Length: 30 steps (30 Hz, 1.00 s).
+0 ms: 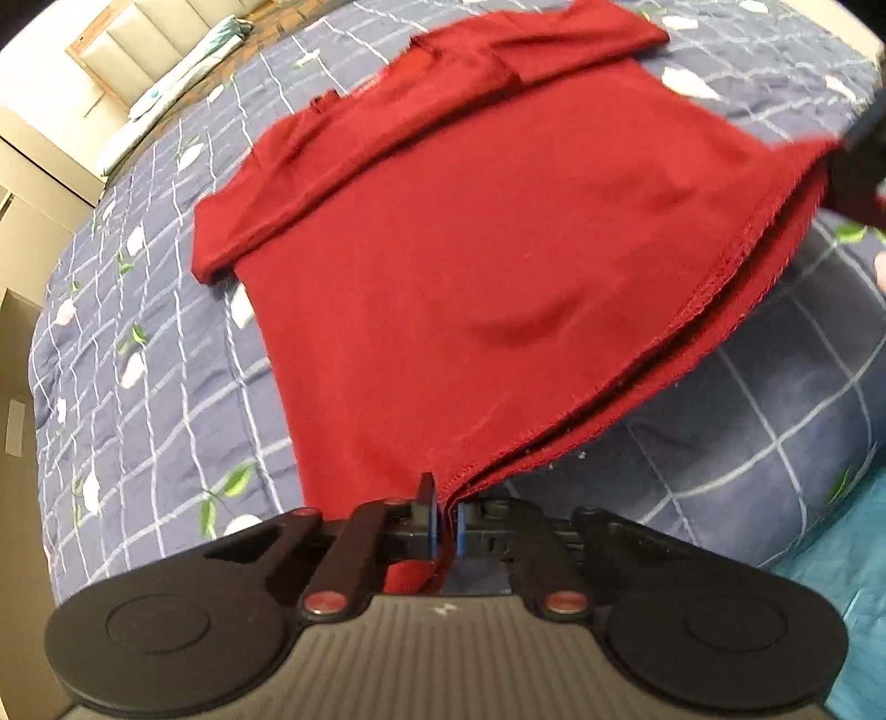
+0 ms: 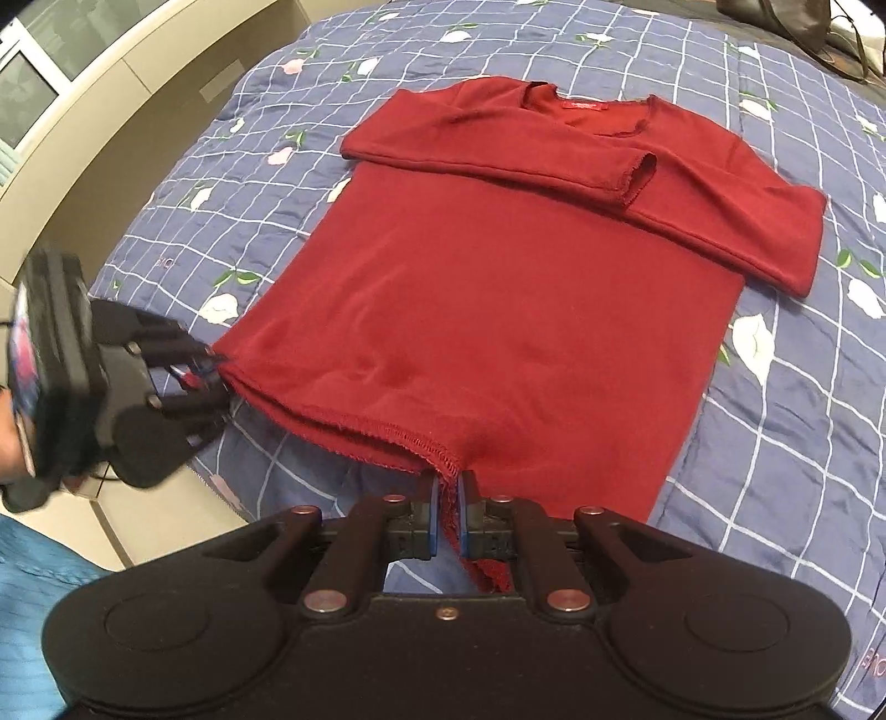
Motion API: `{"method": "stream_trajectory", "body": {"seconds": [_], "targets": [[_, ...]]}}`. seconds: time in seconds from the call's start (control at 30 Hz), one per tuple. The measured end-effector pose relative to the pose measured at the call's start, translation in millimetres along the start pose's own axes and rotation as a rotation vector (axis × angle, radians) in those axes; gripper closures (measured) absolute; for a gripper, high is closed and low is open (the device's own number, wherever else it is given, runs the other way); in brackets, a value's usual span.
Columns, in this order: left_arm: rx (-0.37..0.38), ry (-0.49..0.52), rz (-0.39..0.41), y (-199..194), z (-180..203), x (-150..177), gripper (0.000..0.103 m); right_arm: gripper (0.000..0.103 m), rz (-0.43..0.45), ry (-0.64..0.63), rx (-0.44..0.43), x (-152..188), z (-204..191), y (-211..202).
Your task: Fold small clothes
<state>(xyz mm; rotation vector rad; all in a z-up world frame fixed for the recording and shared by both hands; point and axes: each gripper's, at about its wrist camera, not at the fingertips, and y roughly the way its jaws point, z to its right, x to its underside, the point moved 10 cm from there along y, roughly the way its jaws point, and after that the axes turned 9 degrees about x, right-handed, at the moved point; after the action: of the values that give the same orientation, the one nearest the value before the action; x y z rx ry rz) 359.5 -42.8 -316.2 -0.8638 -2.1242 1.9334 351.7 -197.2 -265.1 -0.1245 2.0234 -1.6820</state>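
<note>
Item: red long-sleeved top [image 2: 498, 310], knit, lying flat on a bed; neckline with a red label [image 2: 578, 104] at the far end, hem at the near end; both sleeves folded across the chest, the one sleeve [image 2: 498, 160] lying slantwise over the other, its cuff open and near the middle of the body.

Support: bed covered by a blue quilt [image 2: 775, 387] with a white grid and a pattern of white flowers and green leaves; the top lies roughly in the middle of it, the hem close to the near edge.

Left tongs [image 1: 444, 526]: pressed together on one corner of the hem, red cloth caught between the blue pads; the hem edge is lifted off the quilt here and shows its stitched double layer; in the right wrist view the same tongs [image 2: 207, 368] appear at the left corner of the hem, blurred, held by a gloved hand [image 2: 50, 443].

Right tongs [image 2: 449, 520]: pinching the hem at the opposite corner, a gathered strip of red fabric hanging down between the pads; in the left wrist view they show only as a dark blur at the right edge.

Surroundings: pale cabinet fronts [image 2: 138, 111] beside the bed; a light padded headboard [image 1: 144, 44]; a dark bag [image 2: 797, 27] at the far corner of the bed.
</note>
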Motion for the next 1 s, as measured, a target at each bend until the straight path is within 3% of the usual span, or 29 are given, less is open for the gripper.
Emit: {"method": "stream_trajectory", "body": {"seconds": [0.2,0.3,0.37,0.43,0.67,0.73,0.87,1.0], "targets": [[-0.011,-0.068,-0.008,-21,-18,-25,0.098,0.078,0.008,-0.049,0.068,10,-4,10],[-0.002,-0.104,-0.027,-26,-21,-35,0.098,0.058,0.021,-0.073,0.067,16,-13,14],[0.011,-0.123,-0.037,-29,-23,-40,0.098,0.038,0.031,-0.085,0.06,18,-20,17],[0.026,-0.135,-0.041,-33,-22,-43,0.098,0.029,0.045,-0.098,0.072,20,-26,20],[0.038,-0.109,-0.042,-40,-22,-57,0.098,0.022,0.077,-0.137,0.101,22,-49,40],[0.044,-0.108,-0.037,-44,-20,-61,0.098,0.017,0.101,-0.15,0.155,20,-53,47],[0.045,-0.086,-0.023,-54,-18,-67,0.098,0.016,0.096,-0.141,0.297,19,-43,65],[0.04,-0.068,-0.005,-61,-19,-68,0.098,0.026,0.091,-0.117,0.415,22,-18,67]]}}
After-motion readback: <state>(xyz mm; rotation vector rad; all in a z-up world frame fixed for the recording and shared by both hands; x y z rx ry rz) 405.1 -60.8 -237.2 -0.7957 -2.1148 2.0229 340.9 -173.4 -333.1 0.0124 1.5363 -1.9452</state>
